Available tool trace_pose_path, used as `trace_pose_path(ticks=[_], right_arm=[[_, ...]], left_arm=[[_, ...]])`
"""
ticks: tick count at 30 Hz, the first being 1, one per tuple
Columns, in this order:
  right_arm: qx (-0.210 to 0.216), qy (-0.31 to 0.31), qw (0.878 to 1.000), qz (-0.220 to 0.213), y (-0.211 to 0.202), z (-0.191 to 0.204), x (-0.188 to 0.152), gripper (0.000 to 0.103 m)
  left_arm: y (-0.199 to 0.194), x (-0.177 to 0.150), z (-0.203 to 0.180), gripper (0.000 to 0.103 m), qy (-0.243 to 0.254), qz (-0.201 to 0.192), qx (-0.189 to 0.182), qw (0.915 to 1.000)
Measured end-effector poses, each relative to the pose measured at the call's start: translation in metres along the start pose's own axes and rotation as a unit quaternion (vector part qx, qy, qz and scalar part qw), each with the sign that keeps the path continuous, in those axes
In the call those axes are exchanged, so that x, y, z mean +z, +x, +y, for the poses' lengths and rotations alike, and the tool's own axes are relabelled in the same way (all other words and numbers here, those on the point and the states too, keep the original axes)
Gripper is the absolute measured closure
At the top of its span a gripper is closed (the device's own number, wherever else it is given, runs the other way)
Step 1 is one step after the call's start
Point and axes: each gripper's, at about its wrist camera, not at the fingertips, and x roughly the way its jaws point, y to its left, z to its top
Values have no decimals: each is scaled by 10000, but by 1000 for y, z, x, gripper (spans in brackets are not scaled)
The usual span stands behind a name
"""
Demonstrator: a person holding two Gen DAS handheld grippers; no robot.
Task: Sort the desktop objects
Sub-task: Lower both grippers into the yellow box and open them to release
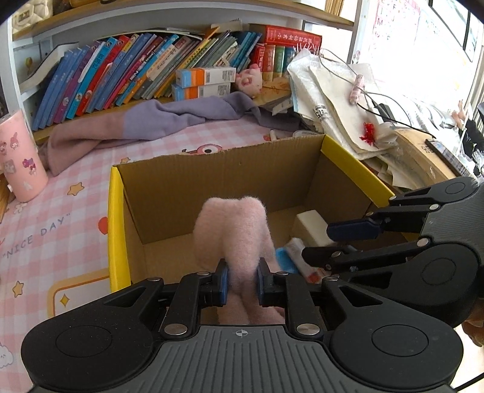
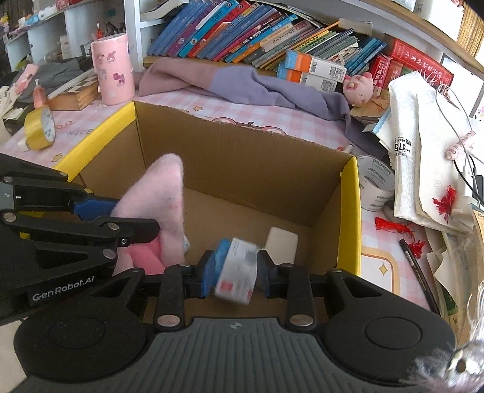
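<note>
Pink fuzzy sock (image 1: 233,235) hangs over the cardboard box (image 1: 211,181), pinched by the left gripper (image 1: 242,282). Beside it, the right gripper (image 2: 234,270) clamps a small white carton (image 2: 239,272) above a white block (image 2: 281,245) on the box floor.

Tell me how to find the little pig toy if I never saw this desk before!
Look along the bookshelf at the back of the desk, to the two stacked orange and blue boxes. The pig plush sits just right of them, in front of the red books and above the purple cloth. It is the only thing there with a face: pink, fuzzy, round snout.
</note>
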Motion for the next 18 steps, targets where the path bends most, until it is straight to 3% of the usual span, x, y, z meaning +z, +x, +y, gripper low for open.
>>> trace_pose_path(ticks=[4,10,12,18], right_arm=[[-33,53,10000,10,2,-3,0,75],[-40,134,9998,-114,-2,-6,-1,75],[-52,193,9996,-188,-6,-8,-2,76],[-89,418,9983,-384,-20,-10,-6,75]], left_arm=[[1,-1,1,82,15,-20,61,10000],[-9,1,-1,59,45,-280,126,9995],[-14,2,-1,45,64,-385,261,9989],[-35,6,2,40,-61,-742,251,9969]])
